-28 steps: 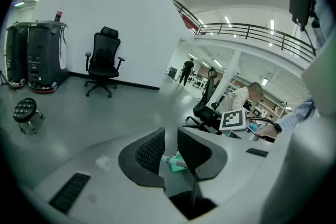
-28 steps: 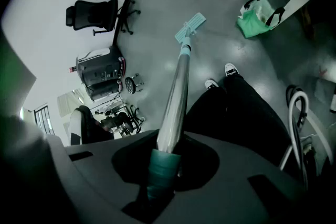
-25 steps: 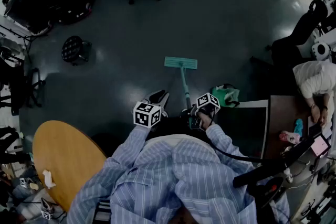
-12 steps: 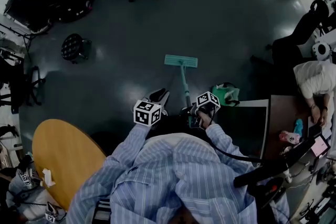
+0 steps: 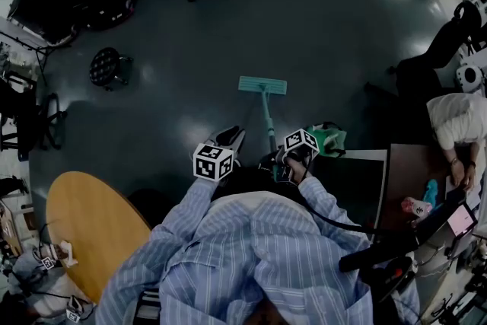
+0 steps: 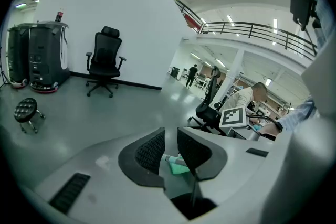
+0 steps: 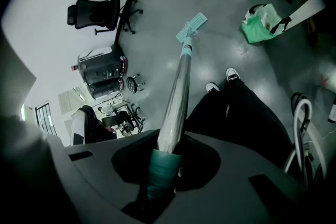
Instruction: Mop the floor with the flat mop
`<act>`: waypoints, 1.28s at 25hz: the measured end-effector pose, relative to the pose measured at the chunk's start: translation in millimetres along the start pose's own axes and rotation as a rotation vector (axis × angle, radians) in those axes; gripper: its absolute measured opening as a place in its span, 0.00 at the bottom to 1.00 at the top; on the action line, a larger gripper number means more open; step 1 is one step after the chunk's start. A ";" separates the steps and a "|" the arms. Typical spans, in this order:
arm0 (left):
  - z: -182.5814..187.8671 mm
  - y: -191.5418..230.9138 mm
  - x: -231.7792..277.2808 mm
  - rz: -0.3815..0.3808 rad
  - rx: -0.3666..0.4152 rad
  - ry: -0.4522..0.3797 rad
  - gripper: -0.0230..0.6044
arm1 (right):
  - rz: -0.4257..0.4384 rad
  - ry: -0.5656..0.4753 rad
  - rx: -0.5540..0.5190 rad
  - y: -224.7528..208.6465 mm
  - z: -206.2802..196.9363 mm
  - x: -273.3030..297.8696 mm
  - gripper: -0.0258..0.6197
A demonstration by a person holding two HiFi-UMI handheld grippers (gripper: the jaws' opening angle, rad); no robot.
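I find the right gripper [image 7: 164,162] clenched on the teal grip [image 7: 159,173] at the top end of the flat mop [image 5: 266,114]; the pole [image 7: 177,86] runs forward and down from its jaws to the mop head [image 7: 191,27], which lies flat on the floor [image 7: 220,2] well ahead. The left gripper [image 6: 169,145] is released, its jaws parted on nothing, with the pole just to its right. Judgement: a light, stiff pole; the bare metal is probably slippery; the second hold belongs lower on the shaft, ahead of the right gripper, for leverage.
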State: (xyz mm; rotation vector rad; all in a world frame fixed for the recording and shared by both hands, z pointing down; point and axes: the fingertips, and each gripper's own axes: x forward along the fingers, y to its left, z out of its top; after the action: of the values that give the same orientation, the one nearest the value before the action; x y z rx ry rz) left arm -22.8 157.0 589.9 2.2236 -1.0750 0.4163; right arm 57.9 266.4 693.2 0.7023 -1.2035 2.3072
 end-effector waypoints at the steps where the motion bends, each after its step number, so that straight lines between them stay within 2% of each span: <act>1: 2.6 -2.3 4.8 0.000 0.001 -0.002 0.16 | -0.003 0.004 -0.005 -0.3 3.9 -3.2 0.14; 7: 21.0 -14.2 33.9 -0.005 0.020 -0.012 0.16 | -0.021 0.017 -0.032 -0.2 30.8 -20.2 0.14; 13: 42.7 4.2 55.9 0.007 0.015 -0.018 0.16 | -0.027 0.026 -0.038 16.1 60.5 -25.5 0.14; 21: 80.5 54.5 93.5 -0.006 0.006 -0.003 0.16 | -0.025 0.015 -0.035 56.3 122.1 -27.9 0.14; 32: 165.3 131.2 145.4 -0.045 0.012 0.009 0.16 | -0.067 0.001 -0.032 140.2 233.7 -37.4 0.14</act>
State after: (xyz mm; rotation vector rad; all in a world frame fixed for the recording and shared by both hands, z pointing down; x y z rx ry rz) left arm -34.3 -99.0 593.4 2.2499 -1.0184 0.4132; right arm 58.1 -8.7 698.9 0.7196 -1.1953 2.2289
